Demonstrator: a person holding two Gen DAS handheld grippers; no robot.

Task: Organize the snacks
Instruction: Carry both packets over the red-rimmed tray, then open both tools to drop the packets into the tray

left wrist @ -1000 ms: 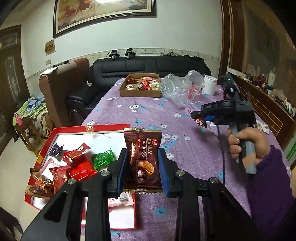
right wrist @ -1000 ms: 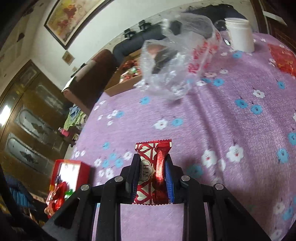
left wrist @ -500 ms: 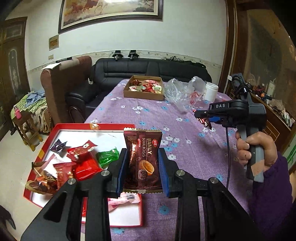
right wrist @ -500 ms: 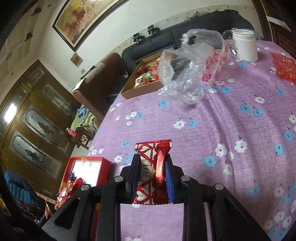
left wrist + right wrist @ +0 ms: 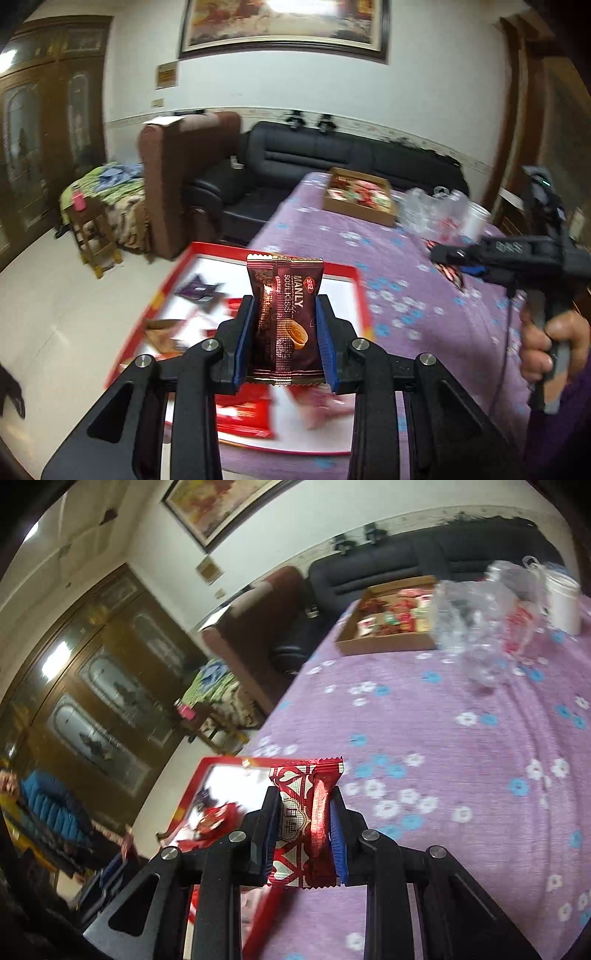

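Gripping a brown "MANLY" cookie pack [image 5: 284,317] upright, the left claw [image 5: 283,336] hangs over the red tray [image 5: 347,273], which holds blurred red and dark sweets. The right claw [image 5: 303,830] is clamped on a red heart-print candy [image 5: 303,812] beside that tray. Farther along the purple counter [image 5: 461,775], a cardboard box [image 5: 384,642] holds mixed wrapped snacks.

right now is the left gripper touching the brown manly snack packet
Touching. In the left wrist view the left gripper has both blue pads pressed against the sides of the brown snack packet, holding it upright above the red tray.
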